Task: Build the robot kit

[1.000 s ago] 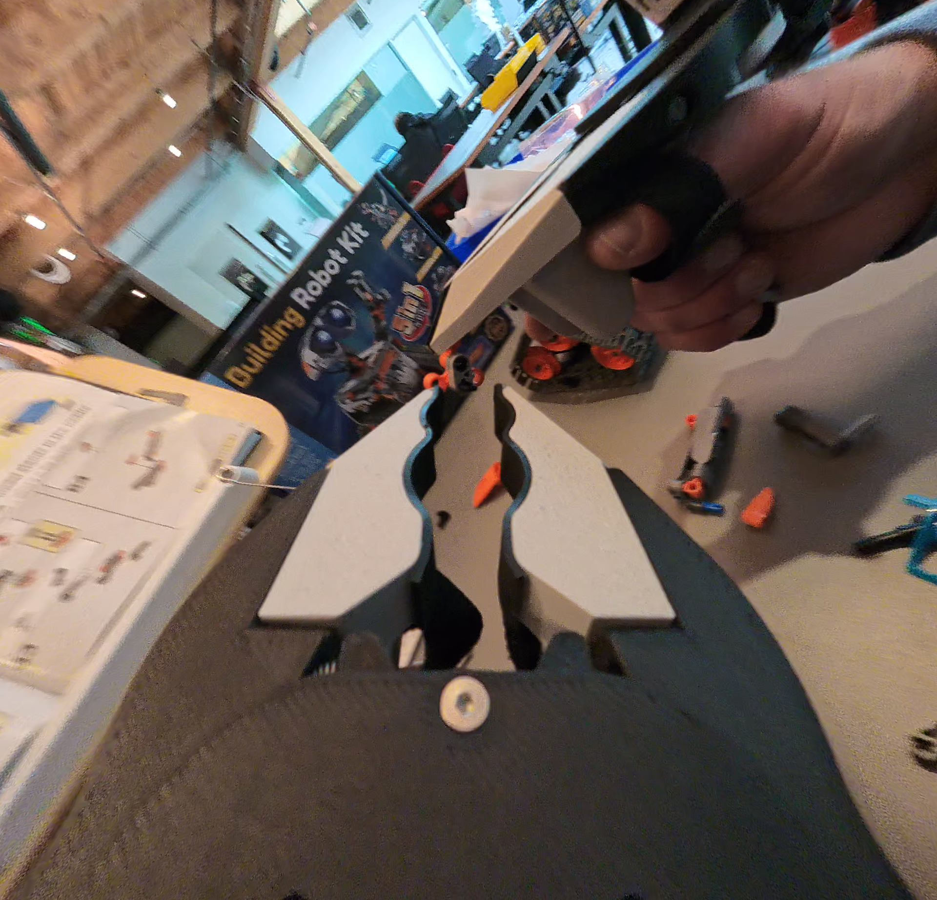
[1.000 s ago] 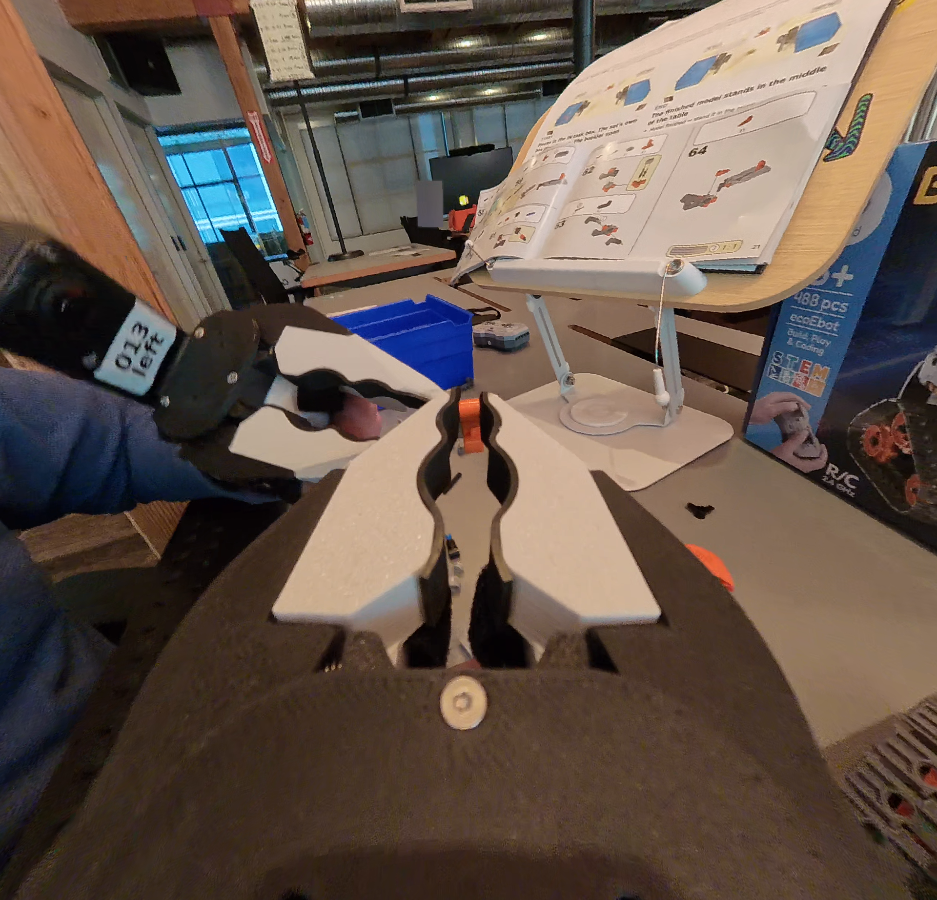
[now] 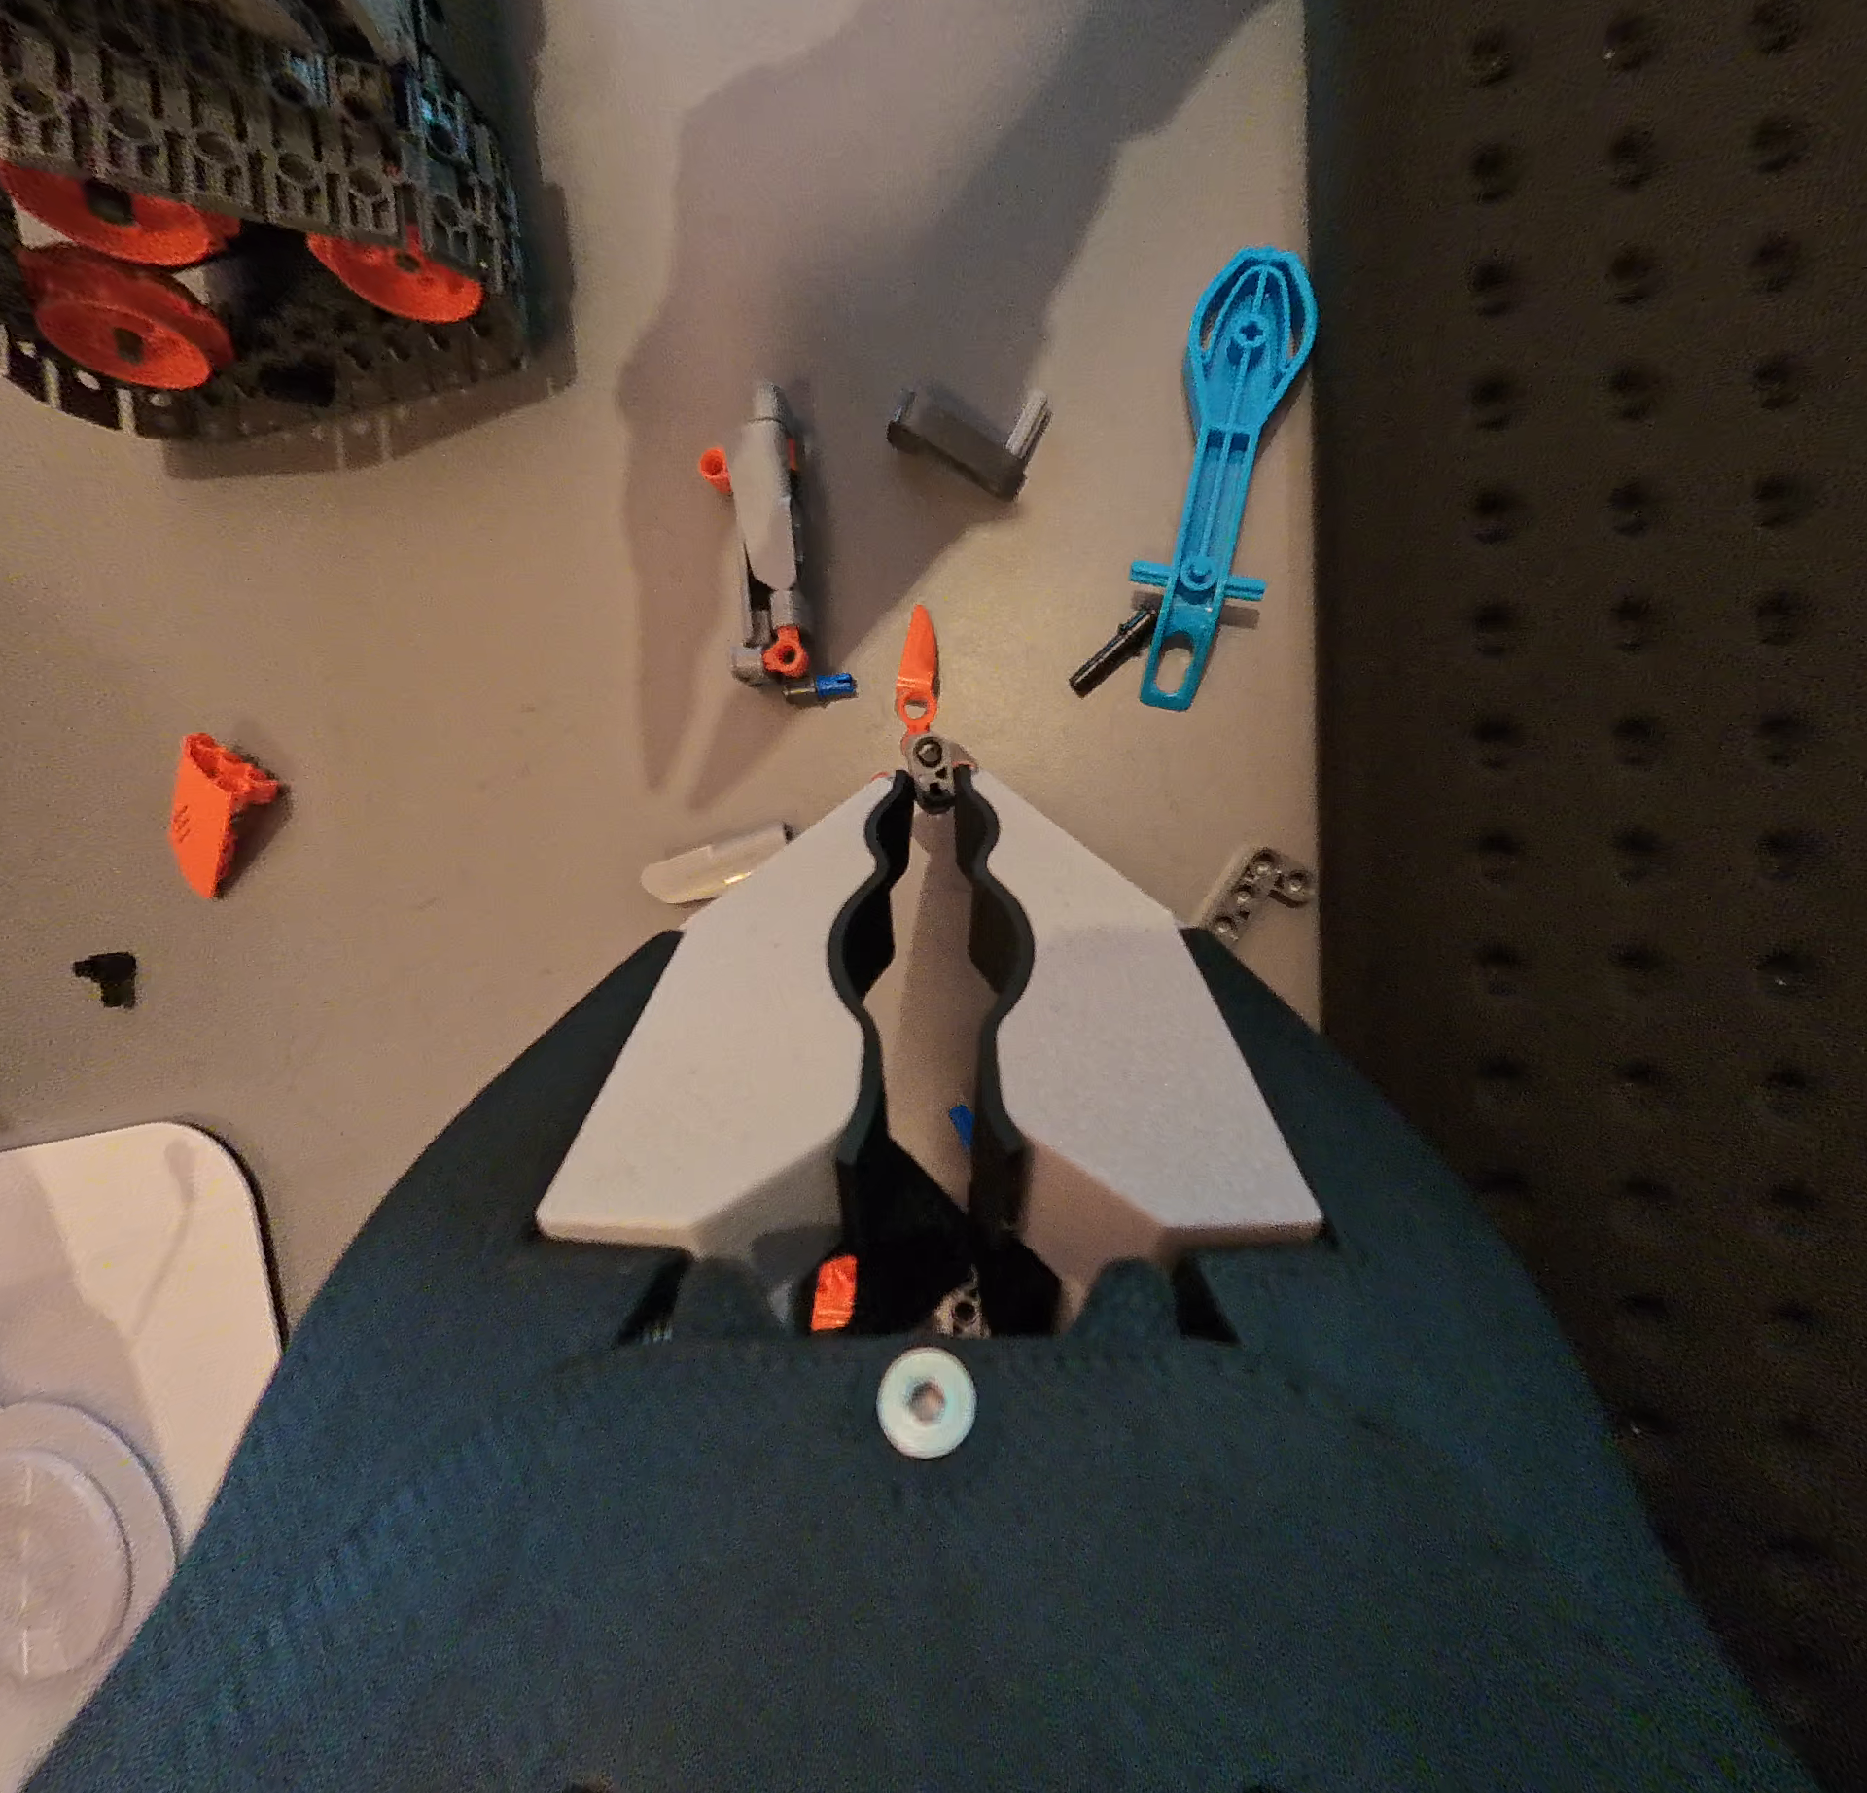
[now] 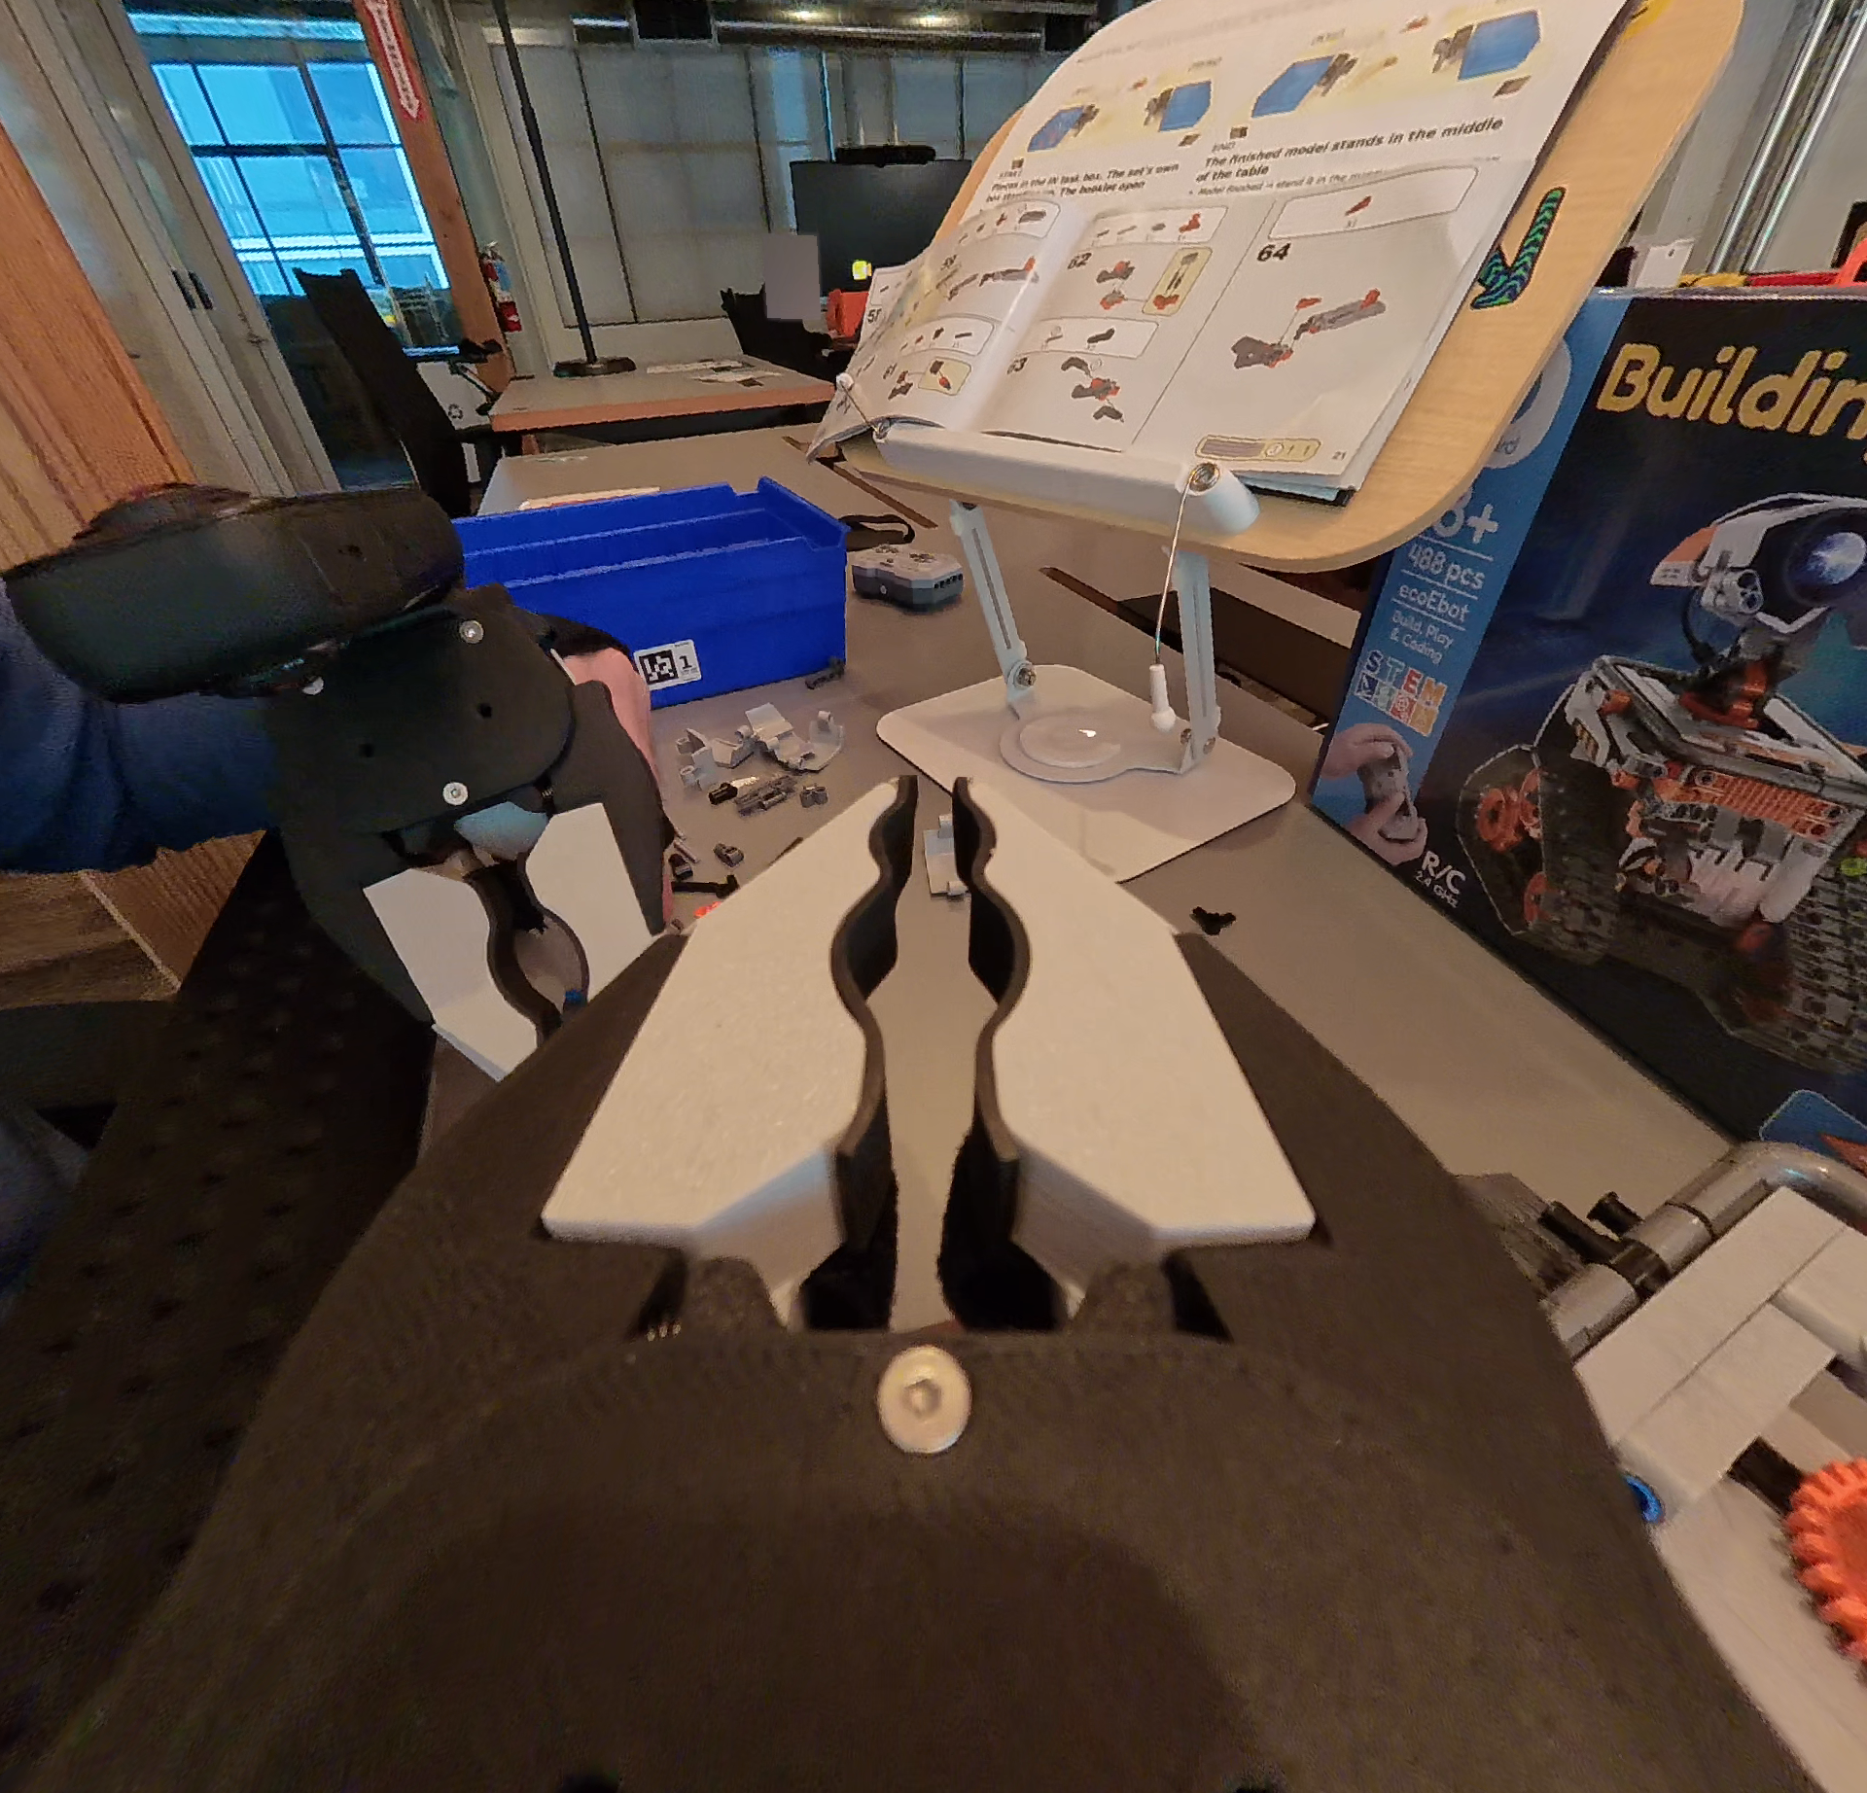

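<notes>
Grey tabletop [image 3: 424, 633] fills your left wrist view, seen from straight above, with a dark perforated mat [image 3: 1596, 633] along its right edge.

Your left gripper [image 3: 931, 785] has its jaws drawn nearly together at the tips, pinching a small grey connector piece [image 3: 929, 763]. An orange pointed plastic piece [image 3: 919, 669] lies just beyond it; whether the two are joined cannot be told. Near ahead: a grey and black assembled beam [image 3: 773, 532], a dark grey block [image 3: 965, 436] and a long light-blue plastic tool [image 3: 1227, 472] beside the mat edge. A tracked model with orange wheels [image 3: 232, 219] sits far left, an orange wedge piece [image 3: 212, 810] well apart on the left. Bare tabletop lies between wedge and gripper.

Your right gripper [image 4: 935, 805] has its jaws set narrowly apart, holding nothing; a small white brick [image 4: 945, 856] shows on the table through the gap. Ahead stand a white book stand [image 4: 1091, 775] carrying an open instruction booklet [image 4: 1212, 259], a blue plastic bin [image 4: 687, 573] and a printed kit box [image 4: 1616, 684] on the right. Loose grey pieces [image 4: 758, 754] lie before the bin.
</notes>
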Demonstrator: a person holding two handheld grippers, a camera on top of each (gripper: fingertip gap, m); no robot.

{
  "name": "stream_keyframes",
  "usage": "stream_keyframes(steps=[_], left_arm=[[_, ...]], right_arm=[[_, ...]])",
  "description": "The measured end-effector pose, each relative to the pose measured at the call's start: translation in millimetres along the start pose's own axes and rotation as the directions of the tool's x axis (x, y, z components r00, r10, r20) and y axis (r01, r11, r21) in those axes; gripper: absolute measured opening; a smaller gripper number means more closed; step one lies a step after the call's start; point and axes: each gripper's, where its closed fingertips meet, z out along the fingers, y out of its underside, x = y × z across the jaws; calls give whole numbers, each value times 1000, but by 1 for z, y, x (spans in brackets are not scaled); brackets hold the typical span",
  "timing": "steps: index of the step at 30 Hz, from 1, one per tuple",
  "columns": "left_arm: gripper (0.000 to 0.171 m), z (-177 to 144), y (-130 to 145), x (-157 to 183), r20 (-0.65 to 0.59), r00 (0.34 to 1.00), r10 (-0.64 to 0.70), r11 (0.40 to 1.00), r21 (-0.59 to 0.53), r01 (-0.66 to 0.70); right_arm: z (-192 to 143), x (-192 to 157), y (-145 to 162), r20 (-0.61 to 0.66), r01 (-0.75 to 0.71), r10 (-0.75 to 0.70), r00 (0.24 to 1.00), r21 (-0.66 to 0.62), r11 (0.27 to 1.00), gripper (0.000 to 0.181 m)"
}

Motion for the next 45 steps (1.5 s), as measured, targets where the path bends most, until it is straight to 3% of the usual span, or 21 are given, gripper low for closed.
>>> stream_keyframes(steps=[3,10,18,21,24,27,34,36,39,45], left_arm=[[6,7,6,11,-90,996,-9,999,-49,5],[7,20,15,12,-126,991,-36,993,-116,22],[24,15,15,7,-99,992,-85,994,-76,77],[24,7,14,6,-85,992,-90,996,-32,87],[24,5,13,3,-42,995,-87,996,-5,86],[24,7,15,4,-14,998,-67,998,-10,67],[25,2,8,-9,7,996,-91,995,49,90],[26,3,6,-13,27,995,-98,993,65,96],[27,3,1,-24,60,991,-124,988,103,117],[29,1,-10,-44,57,972,-226,950,232,208]], right_arm=[[1,-1,3,6,6,-6,1000,-10,1000,4],[2,-3,6,8,21,-21,1000,-29,999,4],[0,-2,11,7,35,-35,999,-56,998,5],[-4,-8,25,52,73,-66,996,-154,985,10],[-10,-14,62,109,227,-201,974,-363,904,14],[-19,-21,97,176,298,-241,954,-512,805,17],[-24,-31,153,297,393,-258,919,-673,626,24],[-26,-31,164,307,395,-249,919,-707,587,16],[-22,-28,159,296,420,-300,907,-686,594,12],[-9,-28,113,236,563,-522,820,-497,660,11]])
